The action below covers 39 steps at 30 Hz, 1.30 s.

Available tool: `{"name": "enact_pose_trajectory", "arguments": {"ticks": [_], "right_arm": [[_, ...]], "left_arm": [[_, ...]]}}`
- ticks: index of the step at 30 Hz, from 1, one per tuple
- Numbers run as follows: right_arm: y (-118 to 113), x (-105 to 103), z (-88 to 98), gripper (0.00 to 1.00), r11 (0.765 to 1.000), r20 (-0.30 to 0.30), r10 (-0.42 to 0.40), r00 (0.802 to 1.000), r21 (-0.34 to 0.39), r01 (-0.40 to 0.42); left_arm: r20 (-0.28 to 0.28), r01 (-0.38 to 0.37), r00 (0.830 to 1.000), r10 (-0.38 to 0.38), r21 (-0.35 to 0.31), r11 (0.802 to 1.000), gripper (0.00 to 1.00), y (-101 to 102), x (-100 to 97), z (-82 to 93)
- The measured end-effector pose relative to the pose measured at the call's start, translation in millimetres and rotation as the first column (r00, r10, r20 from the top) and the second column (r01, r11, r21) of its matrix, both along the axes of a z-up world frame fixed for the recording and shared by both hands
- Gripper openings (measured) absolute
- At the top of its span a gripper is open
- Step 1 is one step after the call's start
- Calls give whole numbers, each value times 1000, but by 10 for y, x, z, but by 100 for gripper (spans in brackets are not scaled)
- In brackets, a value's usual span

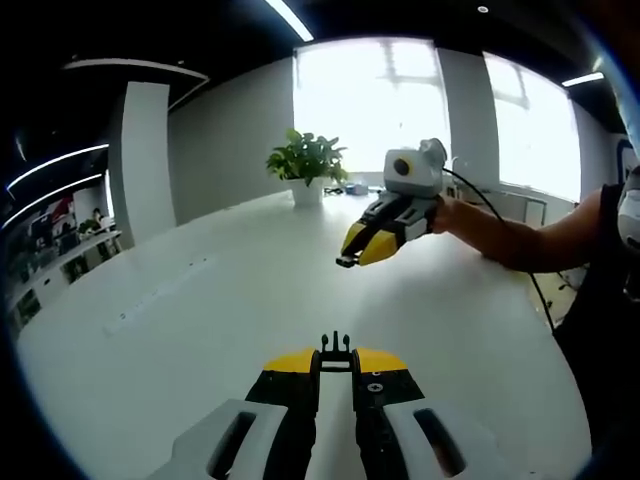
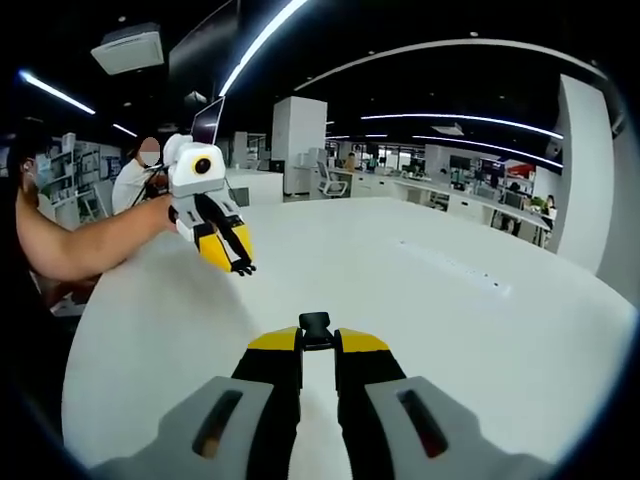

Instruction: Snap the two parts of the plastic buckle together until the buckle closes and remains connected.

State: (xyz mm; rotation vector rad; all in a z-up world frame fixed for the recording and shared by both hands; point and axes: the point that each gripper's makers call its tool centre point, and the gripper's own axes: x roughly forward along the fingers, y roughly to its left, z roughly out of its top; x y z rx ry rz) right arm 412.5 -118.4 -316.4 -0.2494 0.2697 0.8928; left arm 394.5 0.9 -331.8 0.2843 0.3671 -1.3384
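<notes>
I can read no brand, label or writing anywhere on the grippers or in the room. Both of my grippers hang above a broad white table [image 1: 200,300], its top plain and matte with a faint long seam or inset strip running across it. In the left gripper view a potted green plant [image 1: 306,165] stands at the far edge of the table before bright windows [image 1: 370,100], with a white pillar to the left. The right gripper view looks the other way, into an open office with desks, chairs, long ceiling light strips and a person standing in the background. The left gripper [image 1: 336,362] is clenched on the pronged buckle part [image 1: 335,350], a small black plastic piece whose thin prongs stick up past the yellow tips. The right gripper [image 2: 316,338] is clenched on the socket buckle part [image 2: 315,325], a short black blocky piece poking out between its yellow tips. The two halves are well apart, each held in the air over the table. Each gripper also shows in the other's view, carried by the person's bare forearm [image 1: 520,235].
</notes>
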Motion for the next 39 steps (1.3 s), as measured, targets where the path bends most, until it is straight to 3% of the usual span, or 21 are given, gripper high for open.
{"name": "enact_pose_trajectory", "arguments": {"ticks": [23, 39], "right_arm": [[53, -221, -181, 10, 998, -9, 49, 999, -43, -49], [98, -315, -314, 10, 993, -39, 103, 994, -57, -105]], "left_arm": [[-11, 33, 999, -33, 53, 998, 10, 78, -160, -77], [-52, 89, 995, -87, 39, 995, 10, 165, -268, -142]]}}
